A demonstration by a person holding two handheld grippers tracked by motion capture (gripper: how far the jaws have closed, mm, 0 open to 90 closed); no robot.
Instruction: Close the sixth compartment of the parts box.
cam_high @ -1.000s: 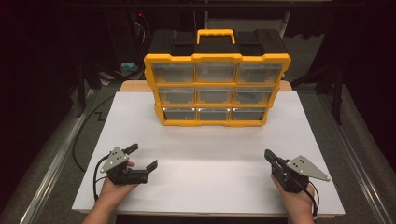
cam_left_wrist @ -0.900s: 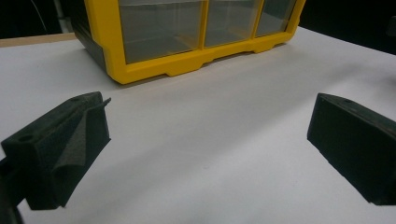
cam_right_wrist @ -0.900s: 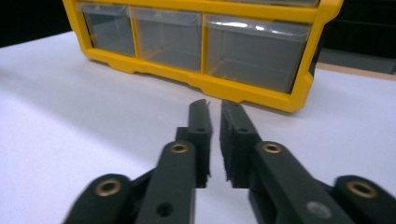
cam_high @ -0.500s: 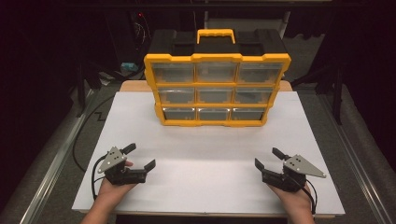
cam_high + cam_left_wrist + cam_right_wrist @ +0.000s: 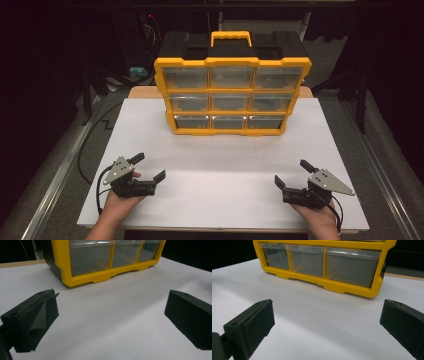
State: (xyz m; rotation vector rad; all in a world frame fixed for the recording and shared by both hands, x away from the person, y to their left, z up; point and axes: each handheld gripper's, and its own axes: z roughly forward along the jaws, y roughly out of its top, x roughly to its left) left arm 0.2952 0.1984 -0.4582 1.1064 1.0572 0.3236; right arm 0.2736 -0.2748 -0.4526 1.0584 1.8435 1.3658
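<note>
Upright yellow drawer organizer (image 5: pixel 232 95) with clear closed drawers, at table's far middle.

Left gripper (image 5: pixel 148 167) and right gripper (image 5: pixel 294 172): jaws spread wide, 1 per hand, held low.

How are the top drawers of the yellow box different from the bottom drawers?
In the high view, the top drawers look taller, while the bottom drawers look shorter and flatter. The top drawers sit just under the yellow handle; the bottom drawers sit just above the white table. Both rows have three see-through drawers, all pushed in, inside the same yellow box.
</note>
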